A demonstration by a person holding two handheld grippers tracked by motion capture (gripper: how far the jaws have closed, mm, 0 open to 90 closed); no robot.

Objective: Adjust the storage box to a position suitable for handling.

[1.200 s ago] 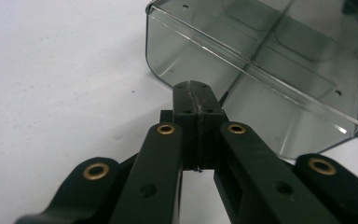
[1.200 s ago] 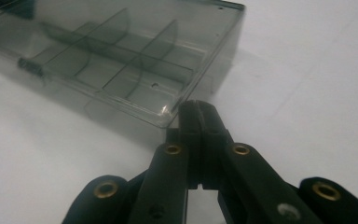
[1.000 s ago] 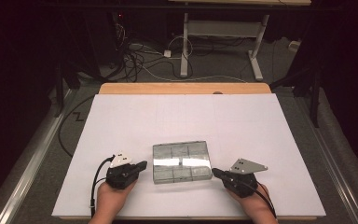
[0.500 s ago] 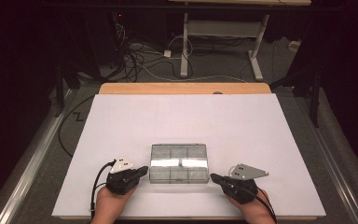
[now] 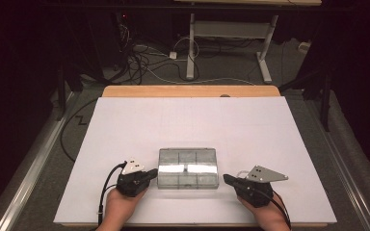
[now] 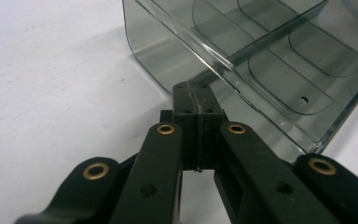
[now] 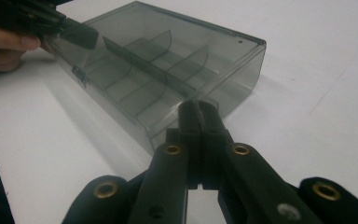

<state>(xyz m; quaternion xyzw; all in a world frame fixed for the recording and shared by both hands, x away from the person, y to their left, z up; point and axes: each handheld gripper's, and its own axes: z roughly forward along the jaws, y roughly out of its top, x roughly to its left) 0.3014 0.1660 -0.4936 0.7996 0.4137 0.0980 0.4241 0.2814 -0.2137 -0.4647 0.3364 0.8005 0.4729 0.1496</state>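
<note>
High view has the smoky clear compartment box (image 5: 188, 167) lying near the table's near edge on a white sheet (image 5: 192, 120), dark floor with cables (image 5: 144, 62) beyond, no writing readable, left gripper (image 5: 150, 174) and right gripper (image 5: 226, 179) flanking it, jaws pressed together, empty.

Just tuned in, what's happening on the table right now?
A person holds a gripper in each hand at either end of a smoky clear compartment box lying shut on the white table. The left gripper has its jaws closed, tips at the box's left side. The right gripper, also closed, sits just off the right side.
</note>
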